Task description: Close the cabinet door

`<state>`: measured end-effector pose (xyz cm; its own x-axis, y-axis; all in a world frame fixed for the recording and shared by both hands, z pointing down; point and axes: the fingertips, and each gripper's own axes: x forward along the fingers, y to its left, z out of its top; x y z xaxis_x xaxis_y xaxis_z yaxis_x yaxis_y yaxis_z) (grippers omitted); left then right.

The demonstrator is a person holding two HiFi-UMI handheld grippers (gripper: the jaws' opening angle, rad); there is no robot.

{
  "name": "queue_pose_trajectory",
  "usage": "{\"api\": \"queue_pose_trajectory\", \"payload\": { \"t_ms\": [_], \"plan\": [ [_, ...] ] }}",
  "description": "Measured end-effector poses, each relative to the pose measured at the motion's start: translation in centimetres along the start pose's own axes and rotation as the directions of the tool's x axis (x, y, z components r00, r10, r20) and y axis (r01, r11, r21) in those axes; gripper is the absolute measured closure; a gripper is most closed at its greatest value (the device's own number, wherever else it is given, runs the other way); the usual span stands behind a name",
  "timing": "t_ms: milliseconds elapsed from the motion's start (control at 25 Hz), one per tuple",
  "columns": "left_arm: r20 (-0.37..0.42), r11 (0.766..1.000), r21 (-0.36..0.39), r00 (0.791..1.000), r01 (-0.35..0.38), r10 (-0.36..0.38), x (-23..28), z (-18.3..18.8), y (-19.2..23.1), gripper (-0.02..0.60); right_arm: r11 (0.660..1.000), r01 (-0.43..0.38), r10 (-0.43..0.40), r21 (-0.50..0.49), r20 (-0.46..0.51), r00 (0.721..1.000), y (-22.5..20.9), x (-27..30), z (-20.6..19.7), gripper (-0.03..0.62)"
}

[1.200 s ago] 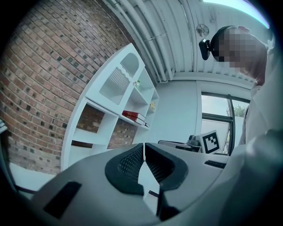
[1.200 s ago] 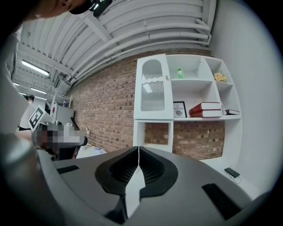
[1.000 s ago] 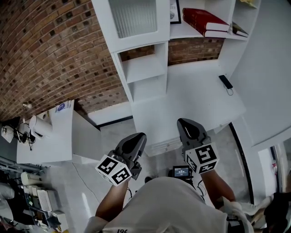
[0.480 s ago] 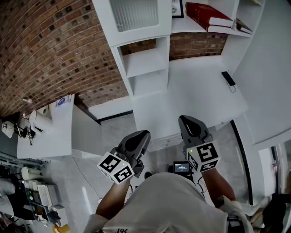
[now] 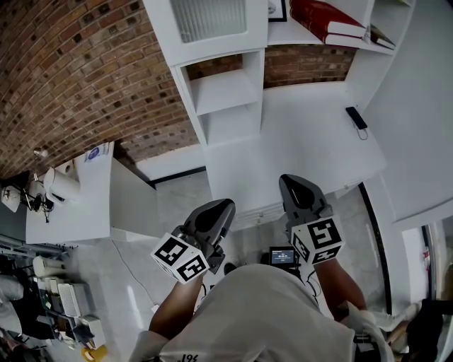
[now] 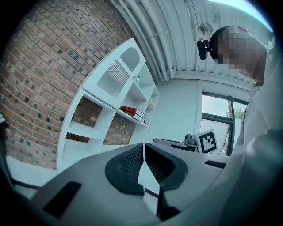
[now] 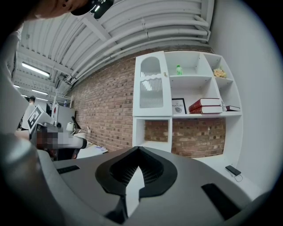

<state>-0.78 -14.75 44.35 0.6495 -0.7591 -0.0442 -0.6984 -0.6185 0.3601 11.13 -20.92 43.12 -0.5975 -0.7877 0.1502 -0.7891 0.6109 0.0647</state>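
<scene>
The white cabinet door with its ribbed glass panel sits at the top left of the shelf unit and looks flush with the frame. It shows again as the cabinet door and the cabinet door. Both grippers are held low near the person's body, well short of the cabinet and touching nothing. My left gripper is shut and empty, as seen on the left gripper. To its right, my right gripper is also shut and empty, like the right gripper.
A white desk top lies under the shelves with a small black device on it. Red books and a framed picture fill the upper shelf. A white side table with clutter stands left, against the brick wall.
The head view has drifted a little, so the cabinet sits slightly higher in frame. Both grippers stay shut in about the same place near the body.
</scene>
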Motion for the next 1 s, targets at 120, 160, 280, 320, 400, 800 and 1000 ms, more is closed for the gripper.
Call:
{"api": "queue_pose_trajectory", "payload": {
  "t_ms": [120,160,280,320,400,800,1000],
  "plan": [
    [0.001,1.000,-0.002,1.000,0.005,-0.005,0.1,0.1,0.3,0.560,1.000,-0.001,0.001,0.002,-0.003,1.000,0.0,0.4,0.0,0.567],
    [0.001,1.000,-0.002,1.000,0.006,-0.006,0.2,0.1,0.4,0.561,1.000,-0.002,0.002,0.001,-0.005,1.000,0.0,0.5,0.0,0.566],
    [-0.002,1.000,-0.005,1.000,0.001,-0.001,0.1,0.3,0.5,0.561,1.000,-0.003,0.003,0.000,-0.010,1.000,0.1,0.7,0.0,0.567],
    [-0.003,1.000,-0.006,1.000,0.000,0.000,0.1,0.2,0.5,0.560,1.000,-0.005,0.005,-0.002,-0.010,1.000,0.2,0.7,0.0,0.568],
    [-0.006,1.000,-0.008,1.000,0.001,-0.002,0.0,0.1,0.4,0.561,1.000,-0.012,0.012,-0.007,-0.012,1.000,0.5,0.6,0.0,0.568],
    [-0.002,1.000,-0.004,1.000,0.010,-0.010,-0.2,0.9,0.1,0.561,0.999,-0.022,0.022,-0.030,-0.011,1.000,1.1,0.7,0.7,0.568],
    [-0.015,1.000,-0.002,1.000,0.011,-0.011,0.1,0.4,0.0,0.560,0.999,-0.023,0.023,-0.032,-0.006,1.000,0.9,0.8,0.5,0.568]
  ]
}}
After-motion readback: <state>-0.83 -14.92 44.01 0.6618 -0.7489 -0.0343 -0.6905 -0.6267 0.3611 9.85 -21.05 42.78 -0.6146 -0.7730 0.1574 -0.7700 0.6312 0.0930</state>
